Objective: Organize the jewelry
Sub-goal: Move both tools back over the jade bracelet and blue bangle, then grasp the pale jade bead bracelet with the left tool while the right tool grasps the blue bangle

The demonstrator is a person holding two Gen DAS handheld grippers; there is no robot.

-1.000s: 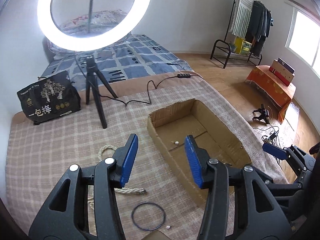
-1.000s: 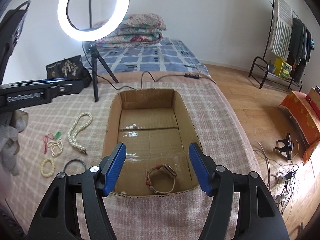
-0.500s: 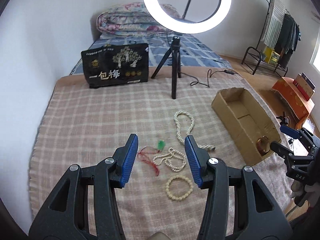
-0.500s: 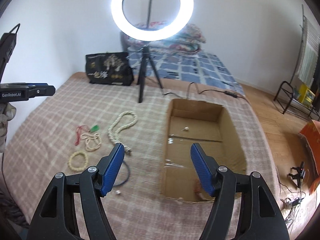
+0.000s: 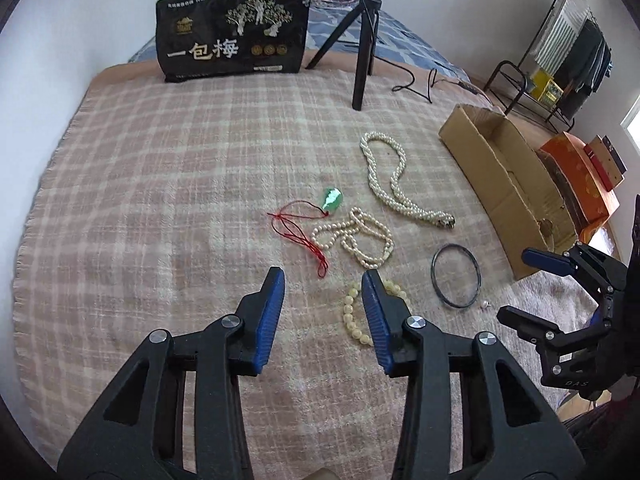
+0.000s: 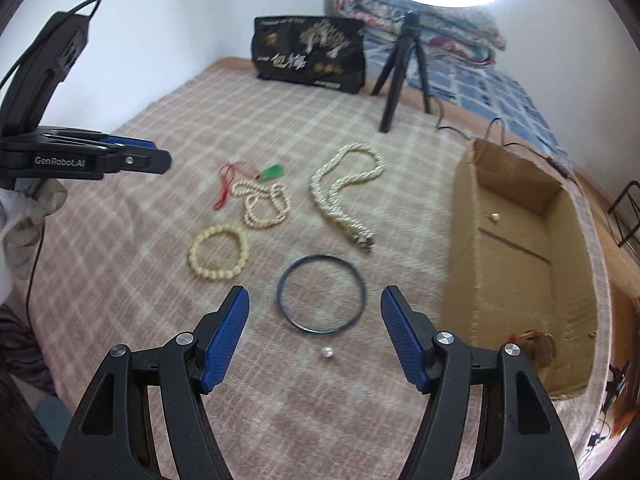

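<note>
Jewelry lies on a checked blanket: a cream bead bracelet (image 5: pixel 349 316) (image 6: pixel 219 256), a dark bangle (image 5: pixel 433 269) (image 6: pixel 322 256), a loose pearl (image 6: pixel 327 353), a twisted pearl necklace (image 5: pixel 416 210) (image 6: pixel 340 208), a thin pearl strand (image 5: pixel 360 236) and a green pendant on red cord (image 5: pixel 332 199). My left gripper (image 5: pixel 322 280) hovers just left of the bead bracelet. Its jaws are closing with nothing between them. My right gripper (image 6: pixel 315 296) stands open over the bangle and the pearl, holding nothing. The cardboard box (image 6: pixel 464 248) to the right holds an earring (image 6: pixel 495 216) and a brown bracelet (image 6: pixel 536 340).
A black printed bag (image 5: pixel 232 36) and a ring-light tripod (image 5: pixel 362 60) with its cable stand at the far side of the blanket. The wall runs along the left. Beyond the box the bed drops to a wooden floor with an orange box (image 5: pixel 576 172).
Both views swung left from the cardboard box to the loose jewelry and dropped closer to the blanket. The left jaws narrowed. The right jaws kept their width.
</note>
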